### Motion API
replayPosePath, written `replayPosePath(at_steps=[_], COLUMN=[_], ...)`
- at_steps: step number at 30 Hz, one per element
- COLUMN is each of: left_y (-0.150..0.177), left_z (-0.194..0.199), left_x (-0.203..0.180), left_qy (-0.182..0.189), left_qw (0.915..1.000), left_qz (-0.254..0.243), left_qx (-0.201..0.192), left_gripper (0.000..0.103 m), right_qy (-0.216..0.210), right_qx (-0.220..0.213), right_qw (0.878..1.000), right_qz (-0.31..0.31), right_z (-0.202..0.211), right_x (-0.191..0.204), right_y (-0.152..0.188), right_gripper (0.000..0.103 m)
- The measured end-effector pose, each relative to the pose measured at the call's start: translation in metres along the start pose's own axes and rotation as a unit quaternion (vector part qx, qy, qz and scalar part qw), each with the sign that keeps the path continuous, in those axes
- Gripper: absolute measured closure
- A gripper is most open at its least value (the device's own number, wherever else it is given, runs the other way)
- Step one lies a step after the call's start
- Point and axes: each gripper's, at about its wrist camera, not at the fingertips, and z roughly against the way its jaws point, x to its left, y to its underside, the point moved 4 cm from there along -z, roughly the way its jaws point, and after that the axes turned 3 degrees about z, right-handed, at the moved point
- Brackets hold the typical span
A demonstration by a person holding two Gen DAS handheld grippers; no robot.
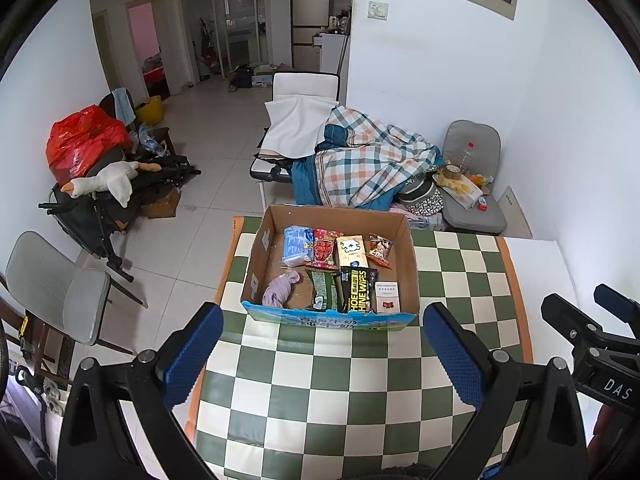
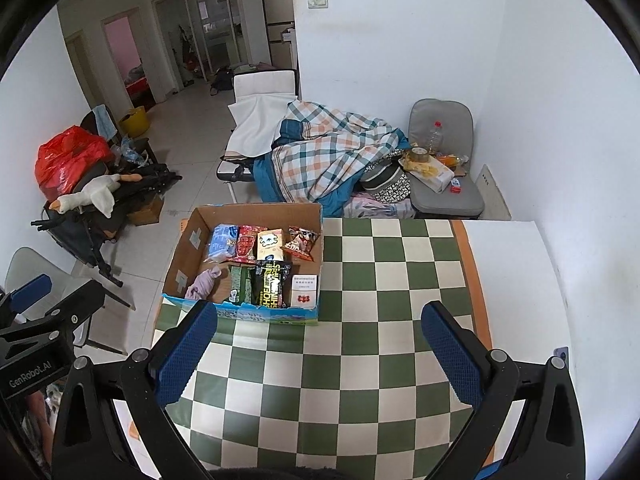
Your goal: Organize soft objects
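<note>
An open cardboard box (image 1: 260, 258) (image 2: 182, 258) stands on the green-and-white checked table (image 1: 320, 380) (image 2: 360, 340). Inside lie several soft packets: a blue pack (image 1: 297, 244), a red pack (image 1: 325, 249), a cream pack (image 1: 352, 251), a black wipes pack (image 1: 357, 289) (image 2: 272, 283), a white-and-red box (image 1: 387, 297) and a bunched lilac cloth (image 1: 280, 289) (image 2: 205, 283). My left gripper (image 1: 323, 332) is open and empty, held above the table in front of the box. My right gripper (image 2: 319, 330) is open and empty, to the right of the box front.
A grey chair (image 1: 60, 292) stands left of the table. Beyond the table are a plaid blanket on a bed (image 1: 368, 160), a grey seat with a bottle and clutter (image 1: 472, 184), a plush goose (image 1: 104, 182) and a red bag (image 1: 80, 140). A white wall runs along the right.
</note>
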Motion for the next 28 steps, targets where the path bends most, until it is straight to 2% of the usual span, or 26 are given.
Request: replayPosePath(at_steps=[28], left_y=[0.0069], left_z=[0.0026], left_x=[0.0031], left_qy=[-0.007], left_qw=[0.9999], left_qz=[0.008], left_qx=[-0.002], left_gripper=[0.001], right_qy=[0.001], right_qx=[-0.003], right_qw=[1.000], right_qz=[0.000], right_z=[0.0025], right_x=[0.0007], right_y=[0.0001], right_gripper=[0.000])
